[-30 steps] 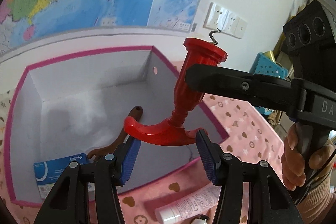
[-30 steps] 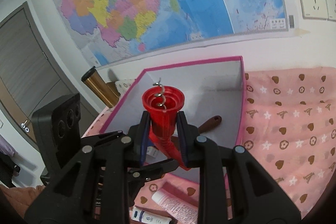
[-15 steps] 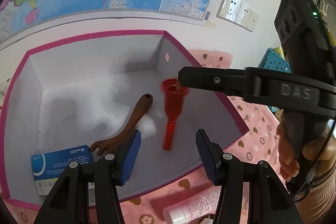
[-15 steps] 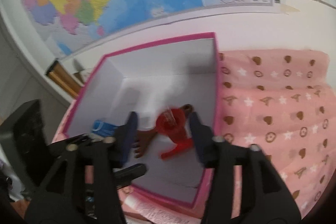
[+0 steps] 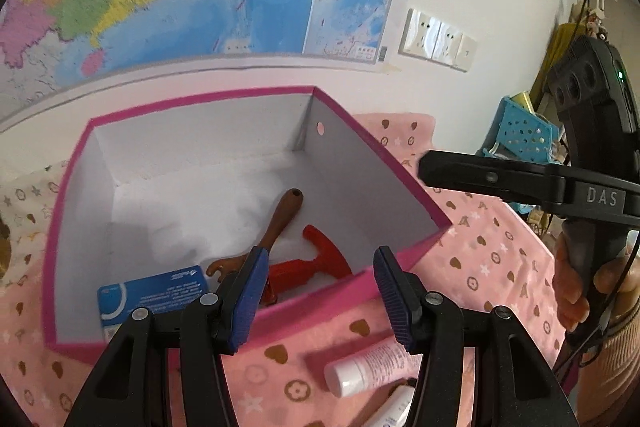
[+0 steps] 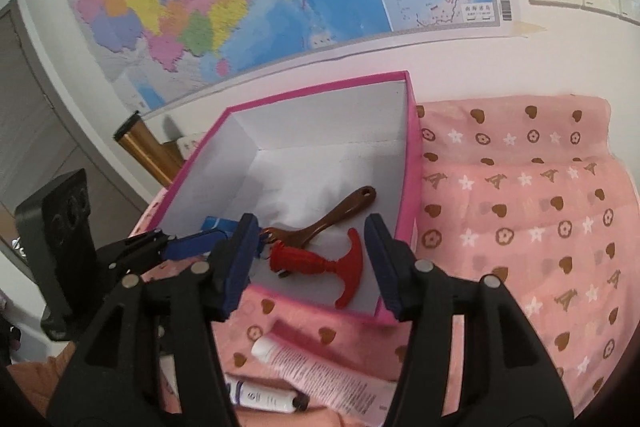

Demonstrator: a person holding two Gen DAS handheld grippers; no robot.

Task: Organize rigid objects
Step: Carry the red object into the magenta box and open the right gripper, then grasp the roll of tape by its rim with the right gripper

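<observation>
Three things are now lying inside the pink-rimmed white cardboard box (image 6: 412, 147), and that is one more than a second ago! Going left to right across the right wrist view: the left gripper (image 6: 192, 241) is sitting at the middle left with its fingers spread and nothing between them. Next, the blue and white flat card packet (image 6: 218, 225) is peeking out at the box's near left corner. Then the brown wooden fork-ended scratcher (image 6: 324, 221) is lying diagonally across the floor. Just beside it, low centre of the frame, the red plastic T-handled corkscrew (image 6: 320, 263) is resting on its side, where a moment back the right claw was clamping it upright above the box. Now the right gripper (image 6: 310, 261) is hanging wide, empty, above the near wall. So the drop is done, I reckon. Bottom centre, on the pink patterned cloth (image 6: 520, 227), the white and pink squeeze tube (image 6: 316, 375) and the white marker pen (image 6: 264, 397) are waiting, likely next.
</observation>
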